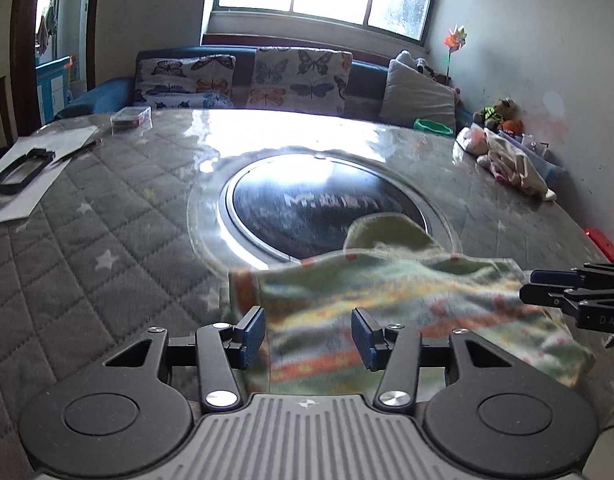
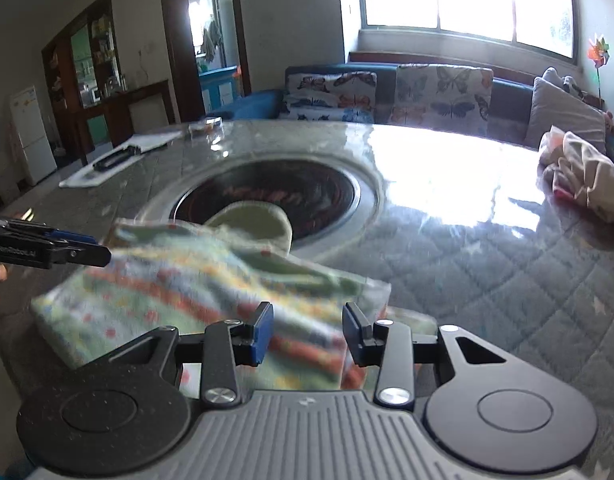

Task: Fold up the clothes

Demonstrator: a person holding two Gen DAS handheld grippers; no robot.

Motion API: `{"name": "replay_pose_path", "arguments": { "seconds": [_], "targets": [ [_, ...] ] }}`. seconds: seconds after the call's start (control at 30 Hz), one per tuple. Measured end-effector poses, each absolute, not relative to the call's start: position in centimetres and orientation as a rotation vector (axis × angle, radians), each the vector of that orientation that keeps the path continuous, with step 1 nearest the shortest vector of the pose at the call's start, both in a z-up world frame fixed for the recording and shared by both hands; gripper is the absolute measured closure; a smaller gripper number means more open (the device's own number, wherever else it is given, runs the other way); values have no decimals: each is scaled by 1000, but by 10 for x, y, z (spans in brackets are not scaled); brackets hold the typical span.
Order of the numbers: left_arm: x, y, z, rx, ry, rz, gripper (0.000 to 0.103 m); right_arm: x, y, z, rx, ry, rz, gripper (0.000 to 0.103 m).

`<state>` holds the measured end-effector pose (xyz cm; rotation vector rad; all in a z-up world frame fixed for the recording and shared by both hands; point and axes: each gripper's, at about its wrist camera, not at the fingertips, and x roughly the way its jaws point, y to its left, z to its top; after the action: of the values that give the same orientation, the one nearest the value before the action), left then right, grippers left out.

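A small striped knit garment point(image 1: 407, 320) in pale green, orange and yellow lies folded on the table's near edge, its green collar part reaching over the round hob. It also shows in the right wrist view point(image 2: 211, 292), blurred. My left gripper point(image 1: 309, 332) is open, its blue pads either side of the garment's near left part, just above it. My right gripper point(image 2: 307, 330) is open over the garment's near right corner. Each gripper shows from the side in the other's view, the right one point(image 1: 547, 290) and the left one point(image 2: 87, 254).
The quilted grey table point(image 1: 107, 240) has a glossy cover and a round black hob point(image 1: 327, 208) in its middle. A pile of pale clothes point(image 1: 511, 160) lies at the far right by the wall. Paper with a black frame point(image 1: 23, 168) lies far left. A sofa stands behind.
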<state>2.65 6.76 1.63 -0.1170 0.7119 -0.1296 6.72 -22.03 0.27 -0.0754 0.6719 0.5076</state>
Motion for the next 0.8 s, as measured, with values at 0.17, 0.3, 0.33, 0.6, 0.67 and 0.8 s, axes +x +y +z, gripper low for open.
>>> {"name": "replay_pose_path", "arguments": {
  "seconds": [0.17, 0.3, 0.33, 0.6, 0.67, 0.8],
  "targets": [
    [54, 74, 8, -151, 742, -108, 52, 90, -213, -6, -68, 694, 496, 65],
    [60, 76, 4, -145, 751, -92, 52, 96, -216, -14, -63, 712, 469, 62],
    [60, 75, 5, -144, 752, -91, 51, 94, -218, -13, -57, 711, 467, 60],
    [42, 63, 16, -115, 778, -29, 29, 66, -217, -1, -52, 678, 495, 43],
    [35, 61, 19, -103, 773, -18, 24, 59, -215, 0, -49, 673, 495, 24],
    [24, 57, 24, -88, 786, 32, 12, 46, -211, 2, -49, 667, 506, 20]
  ]
}}
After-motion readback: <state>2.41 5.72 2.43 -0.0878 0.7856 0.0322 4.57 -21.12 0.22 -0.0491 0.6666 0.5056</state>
